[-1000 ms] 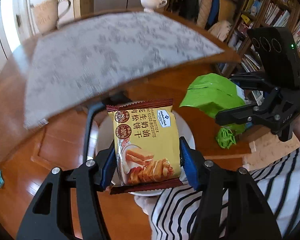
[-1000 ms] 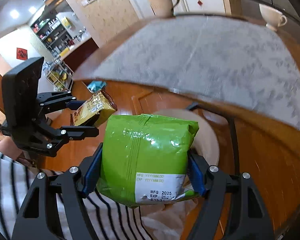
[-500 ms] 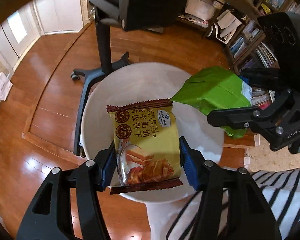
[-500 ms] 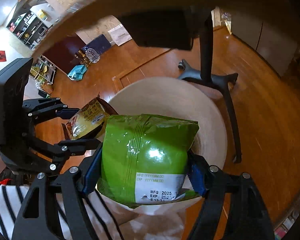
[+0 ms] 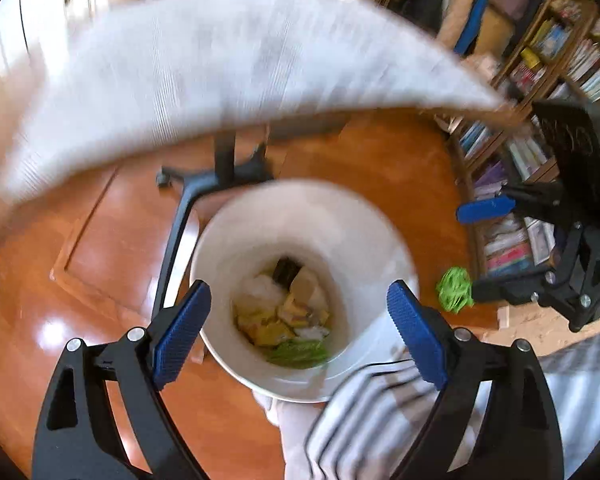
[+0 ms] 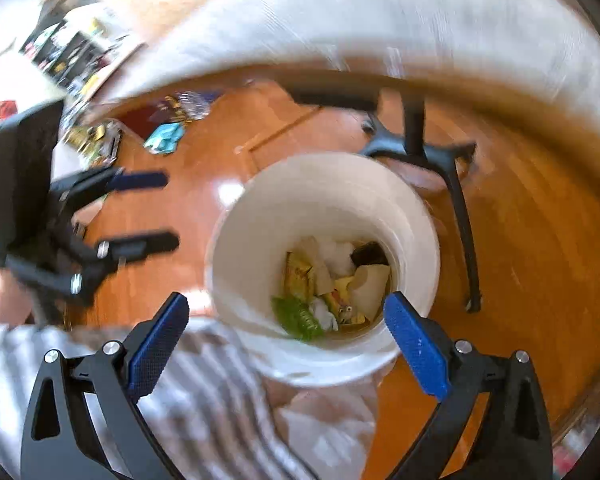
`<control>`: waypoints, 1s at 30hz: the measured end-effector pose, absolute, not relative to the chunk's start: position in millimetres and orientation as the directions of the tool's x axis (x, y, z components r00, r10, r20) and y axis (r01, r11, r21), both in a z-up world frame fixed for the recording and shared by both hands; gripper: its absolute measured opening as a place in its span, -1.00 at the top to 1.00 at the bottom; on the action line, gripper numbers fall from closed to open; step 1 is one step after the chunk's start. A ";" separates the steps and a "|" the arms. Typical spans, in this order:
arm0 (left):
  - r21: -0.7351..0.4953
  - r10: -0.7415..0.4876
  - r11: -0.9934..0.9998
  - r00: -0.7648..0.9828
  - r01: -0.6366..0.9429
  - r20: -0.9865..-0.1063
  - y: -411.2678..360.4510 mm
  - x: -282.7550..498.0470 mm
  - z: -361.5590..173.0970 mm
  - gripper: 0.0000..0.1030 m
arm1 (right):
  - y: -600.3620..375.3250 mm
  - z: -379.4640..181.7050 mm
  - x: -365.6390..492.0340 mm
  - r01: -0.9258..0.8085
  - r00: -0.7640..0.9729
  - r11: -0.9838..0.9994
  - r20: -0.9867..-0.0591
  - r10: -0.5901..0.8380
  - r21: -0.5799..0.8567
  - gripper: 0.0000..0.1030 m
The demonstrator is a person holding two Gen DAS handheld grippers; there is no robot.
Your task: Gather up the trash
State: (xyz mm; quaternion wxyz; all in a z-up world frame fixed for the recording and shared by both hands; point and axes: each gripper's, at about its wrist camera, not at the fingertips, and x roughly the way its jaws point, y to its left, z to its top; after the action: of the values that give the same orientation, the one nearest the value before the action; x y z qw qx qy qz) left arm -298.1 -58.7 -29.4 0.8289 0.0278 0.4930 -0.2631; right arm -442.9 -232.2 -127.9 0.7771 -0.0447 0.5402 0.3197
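Both the left gripper and right gripper have just opened and hang released over the white bin. The 2 packets, yellow and green, lie at its bottom. Light, crinkly and slippery, such wrappers are best pinched across flat faces.

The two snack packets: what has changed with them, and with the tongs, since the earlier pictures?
Both were let go. The left tongs and right tongs have just opened, with nothing between them; the yellow biscuit packet and green packet now lie among the trash in the white bin. The bin stayed on the wooden floor below the table.
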 end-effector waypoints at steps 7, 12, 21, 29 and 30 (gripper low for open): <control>-0.103 -0.410 0.888 0.670 0.448 -0.619 -44.3 -283.8 80.1 -0.97 | -276.7 -17.8 -415.4 -0.477 0.567 0.863 -0.692 0.446 0.165 -0.92; -0.075 -0.311 0.943 0.777 0.325 -0.547 -28.2 -213.6 104.6 -0.97 | -316.7 -4.3 -333.0 -0.221 0.726 0.973 -0.654 0.212 0.070 -0.92; -0.144 -0.207 0.978 0.759 0.150 -0.617 9.3 -102.6 77.8 -0.97 | -364.7 -53.7 -224.4 -0.012 0.670 0.998 -0.741 0.052 0.059 -0.92; -0.103 -0.116 0.993 0.706 0.061 -0.698 28.0 -56.8 40.7 -0.97 | -371.1 -61.0 -197.2 0.025 0.655 1.000 -0.756 -0.012 0.006 -0.92; -0.098 -0.103 0.994 0.698 0.048 -0.708 30.1 -51.6 36.9 -0.97 | -372.2 -62.2 -194.2 0.031 0.652 1.000 -0.758 -0.024 -0.005 -0.92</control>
State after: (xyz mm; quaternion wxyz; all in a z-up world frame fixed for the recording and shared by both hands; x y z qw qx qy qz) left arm -51.6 30.1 36.9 0.9208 -0.0359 0.3861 -0.0409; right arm -194.2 -372.2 -62.2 0.9089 0.0042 0.4167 -0.0151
